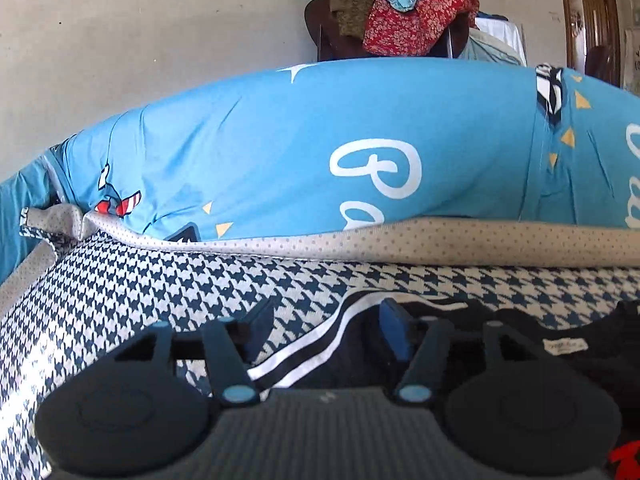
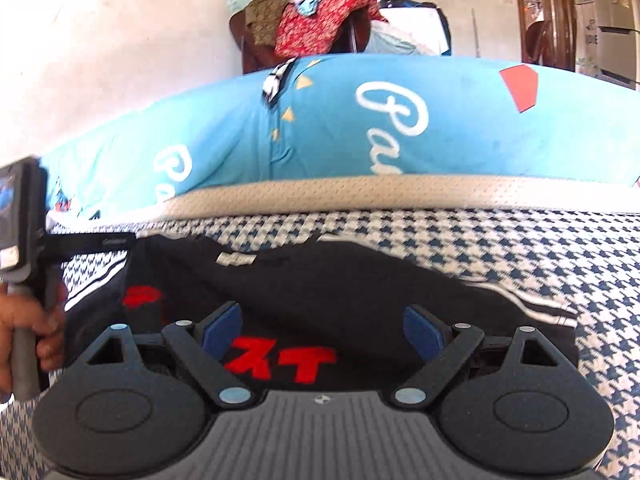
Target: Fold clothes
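Presently the black garment, with red lettering and white-striped trim, lies on the houndstooth-patterned bed cover, directly ahead of and beneath the right gripper. It appears partly gathered: one striped edge lies just beyond the right gripper's right finger, and a small label shows near the far edge. Whether a full fold has been laid cannot be told from these views.

The right gripper stands wide, its blue pads clear of the cloth, holding nothing. The left gripper is parted to a middling width; the striped hem passes between its fingers, but the pads do not press on it, so I judge it released. In the right wrist view the person's hand grips the left tool's handle at the far left.

Beyond both grippers, a dotted grey band edges the cover, then a large blue printed pillow, and further off a chair heaped with unfolded clothes.

Judgement: one garment is in hand, folding incomplete or just set down; the heap remains outstanding. The task is in its early part.
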`<state>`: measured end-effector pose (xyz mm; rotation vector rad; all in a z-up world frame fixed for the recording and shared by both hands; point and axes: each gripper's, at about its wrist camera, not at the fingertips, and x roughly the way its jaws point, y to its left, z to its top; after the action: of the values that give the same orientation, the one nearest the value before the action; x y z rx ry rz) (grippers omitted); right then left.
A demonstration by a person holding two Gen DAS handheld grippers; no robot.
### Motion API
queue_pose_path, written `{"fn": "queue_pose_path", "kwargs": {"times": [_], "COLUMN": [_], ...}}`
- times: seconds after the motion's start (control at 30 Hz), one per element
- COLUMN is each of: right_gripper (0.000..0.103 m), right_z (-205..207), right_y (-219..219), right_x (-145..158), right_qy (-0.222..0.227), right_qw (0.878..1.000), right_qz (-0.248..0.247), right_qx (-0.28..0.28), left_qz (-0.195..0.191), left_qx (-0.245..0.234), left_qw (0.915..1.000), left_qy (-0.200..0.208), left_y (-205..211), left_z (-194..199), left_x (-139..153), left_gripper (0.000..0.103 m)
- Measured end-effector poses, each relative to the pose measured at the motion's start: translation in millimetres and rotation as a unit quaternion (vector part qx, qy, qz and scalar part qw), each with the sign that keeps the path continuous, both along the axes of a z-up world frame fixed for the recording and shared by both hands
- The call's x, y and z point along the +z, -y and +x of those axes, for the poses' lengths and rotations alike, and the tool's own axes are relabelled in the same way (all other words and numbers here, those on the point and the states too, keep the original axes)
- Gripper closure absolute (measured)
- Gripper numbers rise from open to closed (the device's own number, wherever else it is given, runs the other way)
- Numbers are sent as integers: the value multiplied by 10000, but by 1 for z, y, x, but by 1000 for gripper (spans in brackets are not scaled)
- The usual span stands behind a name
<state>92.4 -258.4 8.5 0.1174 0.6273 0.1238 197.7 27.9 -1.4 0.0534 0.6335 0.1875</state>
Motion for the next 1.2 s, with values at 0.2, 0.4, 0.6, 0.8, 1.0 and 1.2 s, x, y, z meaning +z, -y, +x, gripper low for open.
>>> {"fn": "queue_pose_path", "kwargs": {"times": [0.2, 0.4, 0.6, 0.8, 1.0, 1.2], "right_gripper": [15, 15, 15, 15, 17, 65], "right_z": [13, 25, 38, 52, 56, 52], "right_y": [29, 63, 82, 77, 64, 44], "right_x": [8, 3, -4, -22, -37, -38], "right_qy": [132, -83, -105, -456, -613, -514], "right_qw": [9985, 9921, 9875, 9896, 9922, 9961], "right_qz": [34, 258, 327, 338, 186, -241], "right_qx": [-528, -1222, -1537, -1324, -1071, -670], "left_qz": [-292, -456, -682, -697, -653, -630], "left_qx": [-336, -868, -1048, -1123, -1139, -1154], "left_qw": [9990, 9948, 9913, 9898, 9893, 9890], "left_qy": [-43, -258, -418, -533, -640, -677], "left_y": [10, 25, 30, 34, 36, 39], "left_z": [-21, -44, -65, -71, -69, -69], "left_x": [12, 15, 16, 14, 9, 7], "left_gripper": [24, 23, 18, 15, 13, 8]}}
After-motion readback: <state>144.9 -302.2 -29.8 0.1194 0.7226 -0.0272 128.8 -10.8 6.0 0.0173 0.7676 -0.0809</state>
